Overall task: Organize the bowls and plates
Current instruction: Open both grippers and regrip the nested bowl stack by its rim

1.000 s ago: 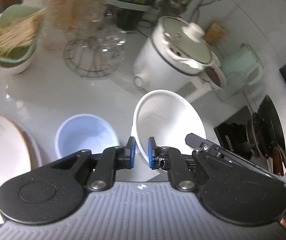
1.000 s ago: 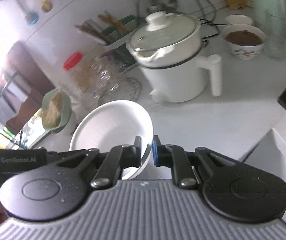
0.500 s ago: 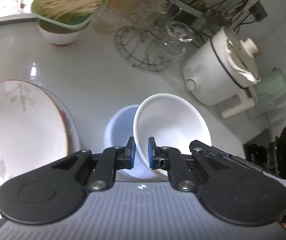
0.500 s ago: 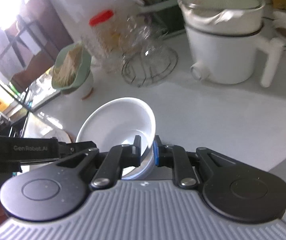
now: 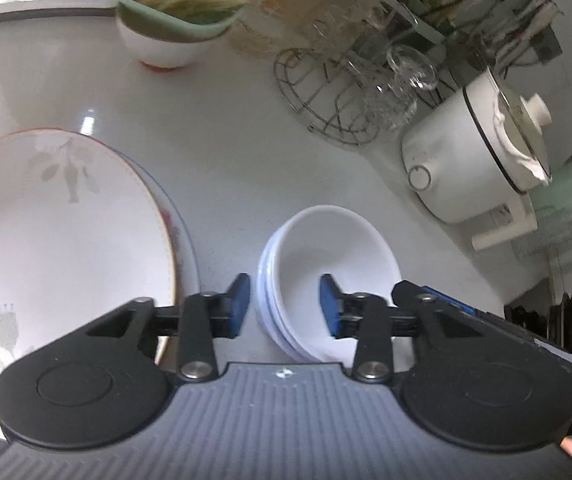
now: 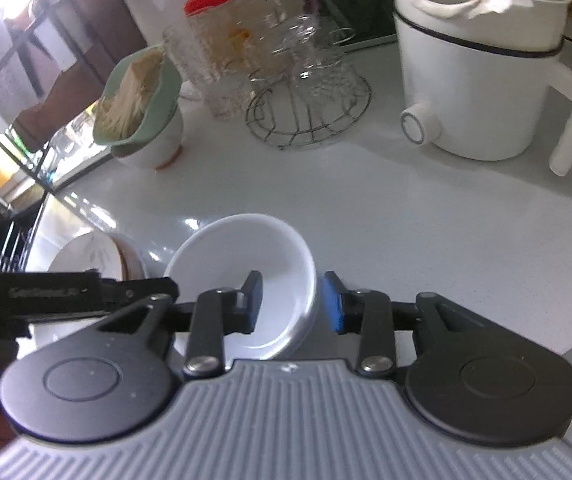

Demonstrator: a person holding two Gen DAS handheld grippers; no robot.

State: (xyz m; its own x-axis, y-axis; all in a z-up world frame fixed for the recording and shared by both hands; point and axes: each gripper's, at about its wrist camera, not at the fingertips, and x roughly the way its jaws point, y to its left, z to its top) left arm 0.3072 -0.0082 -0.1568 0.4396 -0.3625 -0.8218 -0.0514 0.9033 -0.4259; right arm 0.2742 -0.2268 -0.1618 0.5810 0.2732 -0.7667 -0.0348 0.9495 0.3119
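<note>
The white bowl [image 5: 328, 276] now sits inside the pale blue bowl [image 5: 264, 304] on the white counter [image 5: 226, 160], near its front edge, beside the stacked plates [image 5: 58, 240]. Both tongs, the left gripper [image 5: 286, 306] and right gripper [image 6: 294, 302], have just been opening, each with the bowl's rim between its jaws but not squeezed. The bowls look stacked; little seems left.

Home kitchen. White glossy countertop [image 6: 426, 220] carries a white electric cooker [image 6: 474, 76] with lid and side handle near the far right edge, a wire rack of upturned glasses [image 6: 310, 92] beside it, a red-capped jar [image 6: 214, 28], a green dish of dry noodles [image 6: 134, 96] toward the far left, and stacked bowls [image 5: 326, 280] and plates [image 5: 62, 240] at the near edge.
</note>
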